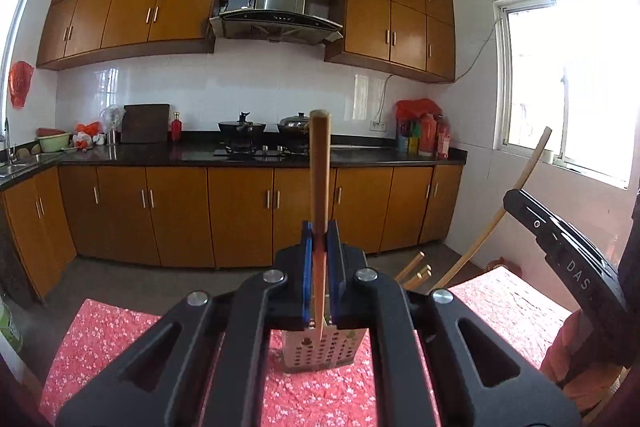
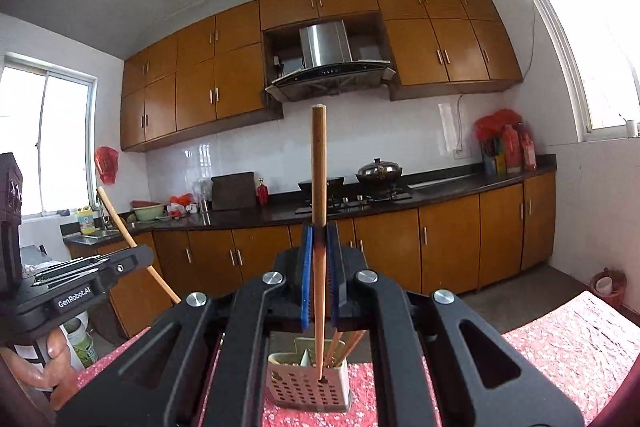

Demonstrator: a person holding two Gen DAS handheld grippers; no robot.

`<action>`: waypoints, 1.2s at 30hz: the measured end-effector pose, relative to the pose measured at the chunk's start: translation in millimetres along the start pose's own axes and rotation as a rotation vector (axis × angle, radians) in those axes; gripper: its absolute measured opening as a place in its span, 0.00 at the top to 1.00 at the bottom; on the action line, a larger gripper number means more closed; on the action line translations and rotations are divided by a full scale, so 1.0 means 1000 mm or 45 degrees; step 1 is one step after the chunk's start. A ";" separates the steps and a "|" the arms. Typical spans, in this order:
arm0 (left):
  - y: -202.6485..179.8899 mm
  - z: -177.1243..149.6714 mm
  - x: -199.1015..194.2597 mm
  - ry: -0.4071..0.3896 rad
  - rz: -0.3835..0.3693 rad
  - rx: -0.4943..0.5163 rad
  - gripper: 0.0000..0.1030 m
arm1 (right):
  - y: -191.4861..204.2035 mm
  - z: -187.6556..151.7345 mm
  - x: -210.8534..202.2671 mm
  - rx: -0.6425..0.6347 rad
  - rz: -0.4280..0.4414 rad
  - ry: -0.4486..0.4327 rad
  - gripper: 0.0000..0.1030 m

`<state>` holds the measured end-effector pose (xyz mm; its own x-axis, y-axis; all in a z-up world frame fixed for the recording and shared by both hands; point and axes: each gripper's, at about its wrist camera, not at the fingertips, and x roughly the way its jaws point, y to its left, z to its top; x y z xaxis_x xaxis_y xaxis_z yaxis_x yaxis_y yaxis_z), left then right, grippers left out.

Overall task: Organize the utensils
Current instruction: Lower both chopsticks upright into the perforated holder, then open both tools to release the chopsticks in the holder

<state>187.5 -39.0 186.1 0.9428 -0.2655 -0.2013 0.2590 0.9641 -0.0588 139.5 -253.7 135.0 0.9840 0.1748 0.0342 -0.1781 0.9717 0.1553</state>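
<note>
Left gripper (image 1: 320,239): clamped on a wooden chopstick (image 1: 320,167), blue pads pressing its lower shaft so the stick stands nearly upright – a hold that points the thin end down at the holder.
Right gripper (image 2: 319,247): likewise closed on its own chopstick (image 2: 319,163), held vertical for the same reason.
Holder (image 2: 308,383): a pale perforated utensil caddy standing on the red floral tablecloth (image 2: 560,339), directly below both grippers.
Already inside: several chopsticks (image 2: 350,343) lean in the right compartment – the sorting looks partly done.
Right tip: appears to overlap the holder's front wall; whether it is inside the rim, I cannot tell.
Next move: probably lower each stick straight, then release; a tilt could catch the rim or tip the light holder.
</note>
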 end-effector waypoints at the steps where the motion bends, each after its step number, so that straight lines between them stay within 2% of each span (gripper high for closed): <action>1: -0.001 0.003 0.004 -0.009 0.007 -0.002 0.93 | 0.000 0.001 0.007 0.007 0.008 -0.014 0.93; 8: -0.004 0.002 0.050 -0.043 0.071 0.022 0.93 | 0.004 -0.010 0.041 -0.023 0.010 -0.061 0.93; 12: 0.000 -0.011 0.078 0.001 0.075 0.012 0.93 | 0.004 -0.029 0.060 -0.039 0.021 -0.030 0.93; 18: 0.007 -0.031 0.099 0.033 0.067 0.007 0.93 | 0.006 -0.052 0.079 -0.062 0.027 0.037 0.93; 26: 0.016 -0.042 0.111 0.074 0.048 -0.023 0.92 | 0.004 -0.059 0.087 -0.049 0.030 0.117 0.92; 27: 0.017 -0.043 0.111 0.076 0.050 -0.034 0.92 | 0.003 -0.058 0.089 -0.044 0.033 0.131 0.90; 29: 0.019 -0.042 0.111 0.074 0.047 -0.046 0.84 | 0.000 -0.056 0.086 -0.030 0.032 0.147 0.72; 30: 0.019 -0.041 0.110 0.067 0.054 -0.050 0.74 | -0.002 -0.054 0.084 -0.025 0.028 0.142 0.62; 31: 0.019 -0.041 0.107 0.059 0.056 -0.051 0.68 | -0.002 -0.051 0.082 -0.023 0.025 0.137 0.62; 36: 0.021 -0.036 0.088 0.024 0.070 -0.054 0.64 | -0.008 -0.043 0.065 -0.028 -0.007 0.120 0.60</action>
<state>268.2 -42.1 132.2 0.9512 -0.2125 -0.2239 0.1973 0.9764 -0.0883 204.9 -243.4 93.8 0.9813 0.1828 -0.0597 -0.1736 0.9757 0.1334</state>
